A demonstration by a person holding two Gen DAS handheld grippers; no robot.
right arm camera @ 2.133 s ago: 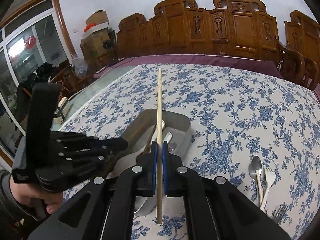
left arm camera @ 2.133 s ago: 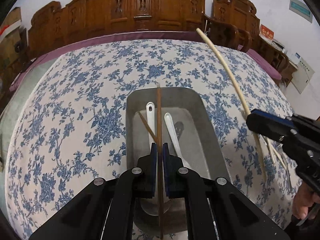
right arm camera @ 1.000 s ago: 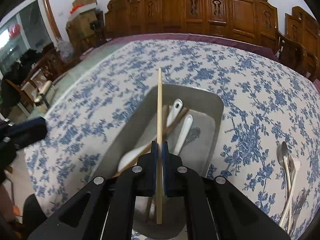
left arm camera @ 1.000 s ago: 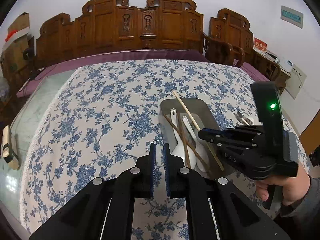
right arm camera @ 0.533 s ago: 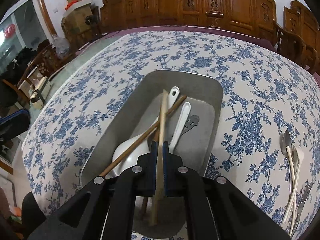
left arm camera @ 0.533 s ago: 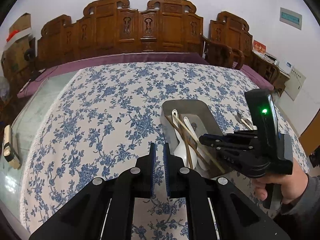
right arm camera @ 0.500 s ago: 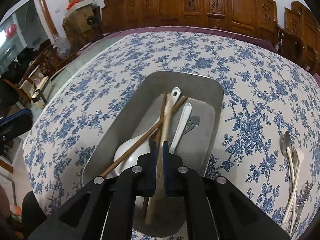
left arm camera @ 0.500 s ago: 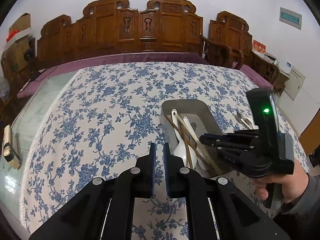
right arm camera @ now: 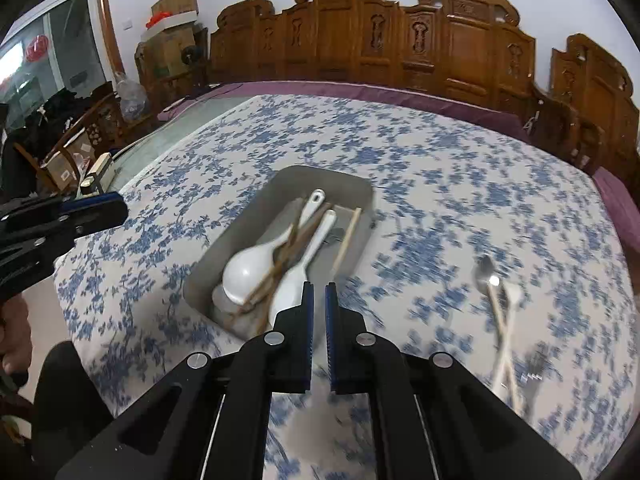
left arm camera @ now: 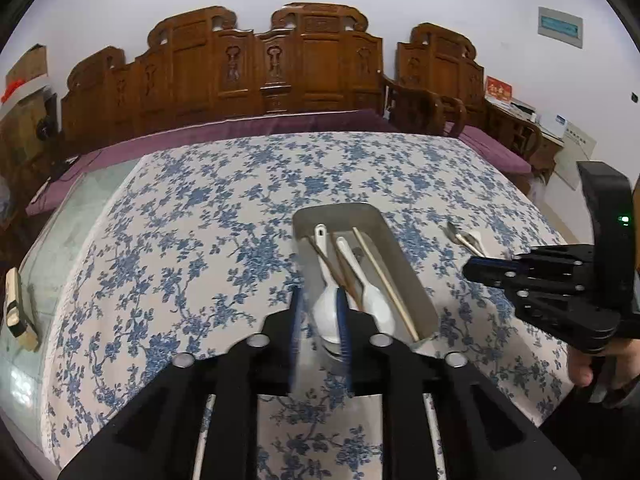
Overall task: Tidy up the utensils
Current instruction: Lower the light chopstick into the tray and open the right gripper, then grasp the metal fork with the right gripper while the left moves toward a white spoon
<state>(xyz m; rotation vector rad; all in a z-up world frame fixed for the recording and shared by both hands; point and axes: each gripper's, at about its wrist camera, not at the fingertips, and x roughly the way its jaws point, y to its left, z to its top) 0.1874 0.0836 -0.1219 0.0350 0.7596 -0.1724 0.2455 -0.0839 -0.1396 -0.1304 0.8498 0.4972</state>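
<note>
So, quick look at where things sit. The metal tray point(right arm camera: 352, 188) is in the middle of the floral desk point(right arm camera: 460, 168), and it's already collecting stuff: 2 white spoons point(right arm camera: 256, 260), a couple of dark chopsticks point(right arm camera: 294, 240) crossed over them, and 1 pale chopstick point(right arm camera: 346, 240) lying along the tray's right wall. Makes sense as the sorting spot, since long thin things stay put against a wall instead of rolling around.

The right gripper point(right arm camera: 317, 304) hangs just off the tray's near right corner with its fingers together and nothing between them, so my read is it's done with the pale chopstick. The picture is smeared there, so it looks to be mid-swing.

The left gripper point(left arm camera: 319, 308) sits at the tray's near end, and its jaws have just been opening; the fingers are a bit apart with nothing held, only a spoon bowl showing through the gap.

Off to the right of the tray there's a loose pile: a metal spoon point(right arm camera: 486, 270), a pale utensil point(right arm camera: 506, 320) crossing it, and what's probably a fork point(right arm camera: 534, 364), too blurry to swear to. I'd guess that pile is next, and it's nearest the right gripper.
</note>
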